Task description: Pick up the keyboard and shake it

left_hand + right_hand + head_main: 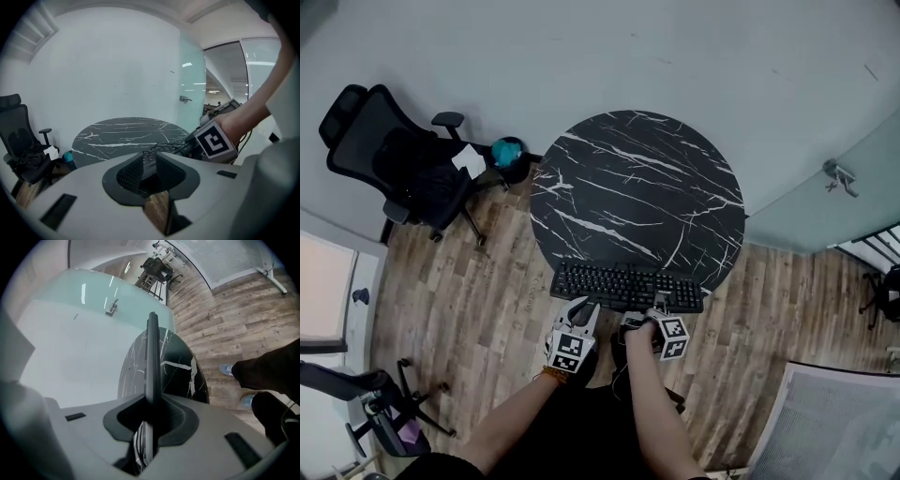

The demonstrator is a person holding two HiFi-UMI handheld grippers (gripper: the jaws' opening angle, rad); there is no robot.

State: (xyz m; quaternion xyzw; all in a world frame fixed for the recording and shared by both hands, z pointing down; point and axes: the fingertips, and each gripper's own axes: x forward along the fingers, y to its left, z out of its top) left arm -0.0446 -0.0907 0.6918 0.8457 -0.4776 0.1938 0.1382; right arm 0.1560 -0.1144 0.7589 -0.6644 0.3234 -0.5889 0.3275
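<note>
Seen from above, one black keyboard (623,286) lies across the near edge of one round marble table (637,183). It is unclear whether it rests there or is lifted. Two grippers hold its near long side: the left gripper (581,311) and the right gripper (659,307), each with jaws narrowed onto the thin edge. The shake will likely go best with both grips firm, level and moving together. At least two chairs (394,159) are visible.

Diffuse, even indoor light; shadows soft. Gripper views: strong fisheye curvature, dark vignetted corners. Lamp reflections glare on the glass partition (191,70).
</note>
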